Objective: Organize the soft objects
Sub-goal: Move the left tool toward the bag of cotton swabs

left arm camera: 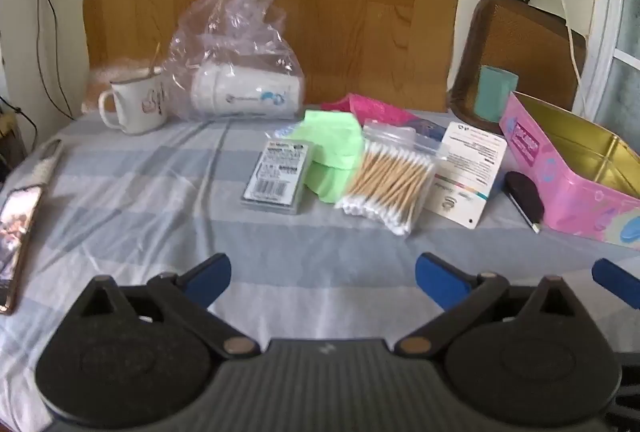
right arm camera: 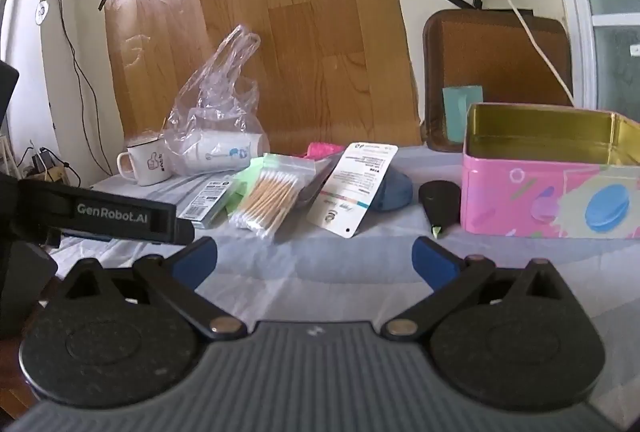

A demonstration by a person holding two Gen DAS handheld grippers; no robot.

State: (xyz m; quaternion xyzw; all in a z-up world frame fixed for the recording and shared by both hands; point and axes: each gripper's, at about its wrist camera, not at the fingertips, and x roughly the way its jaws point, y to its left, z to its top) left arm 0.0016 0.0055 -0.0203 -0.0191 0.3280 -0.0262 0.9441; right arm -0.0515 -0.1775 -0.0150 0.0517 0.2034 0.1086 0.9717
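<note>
A bag of cotton swabs (left arm camera: 390, 181) (right arm camera: 270, 197) lies mid-table beside a green soft pack (left arm camera: 332, 151) (right arm camera: 240, 187), a pink pack (left arm camera: 368, 107) (right arm camera: 320, 149) and a blue soft item (right arm camera: 394, 191) under a white card (left arm camera: 468, 167) (right arm camera: 352, 187). An open pink tin (left arm camera: 568, 171) (right arm camera: 552, 191) stands at the right. My left gripper (left arm camera: 324, 276) is open and empty above the cloth, short of the items. My right gripper (right arm camera: 316, 258) is open and empty, with the tin ahead to its right.
A clear plastic bag with a white roll (left arm camera: 244, 91) (right arm camera: 220, 147) and a mug (left arm camera: 136, 103) (right arm camera: 146, 163) stand at the back left. A phone (left arm camera: 16, 236) lies at the left edge. A barcode box (left arm camera: 280, 171) (right arm camera: 204, 201), a black item (left arm camera: 524, 199) (right arm camera: 438, 197) and a brown tray (left arm camera: 520, 43) (right arm camera: 496, 79) are there too.
</note>
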